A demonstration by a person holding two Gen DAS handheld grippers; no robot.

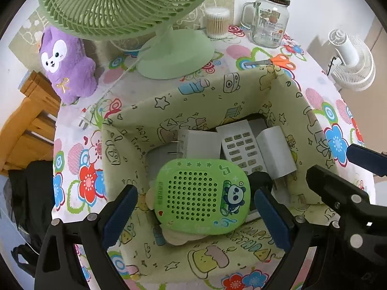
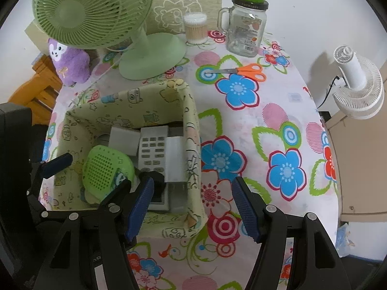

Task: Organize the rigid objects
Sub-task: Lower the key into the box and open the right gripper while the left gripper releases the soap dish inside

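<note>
- The left claw point(image 1: 194, 209) is hanging over the fabric bin point(image 1: 135, 120) with its pads standing apart on either side of the green panda speaker point(image 1: 202, 193); a gap is showing on both sides, so the claw is reading as open and not pressing on the speaker; whether it is about to take the speaker or is letting it go, I cannot tell.
- The speaker is lying tilted on top of the other things in the bin, probably because the floor of the bin is already filling up.
- Beneath and behind it, a white remote point(image 1: 241, 148) is lying between two white chargers point(image 1: 197, 142), all packed close against the far wall; a small black thing beside the speaker is too hidden to name.
- The right claw point(image 2: 193, 207) is hovering open and empty, straddling the bin's right wall above the flowered surface point(image 2: 266, 120); it seems to be waiting out of the way.
- Orange scissors point(image 2: 244, 70) are lying on the surface well beyond the bin, likely the next rigid thing to collect.
- A green fan point(image 2: 96, 12), a glass jar point(image 2: 246, 29), a cotton swab tub point(image 2: 195, 27) and a purple plush point(image 2: 69, 62) are crowding the far edge; the bin's tall soft walls are narrowing any reach inside.
</note>
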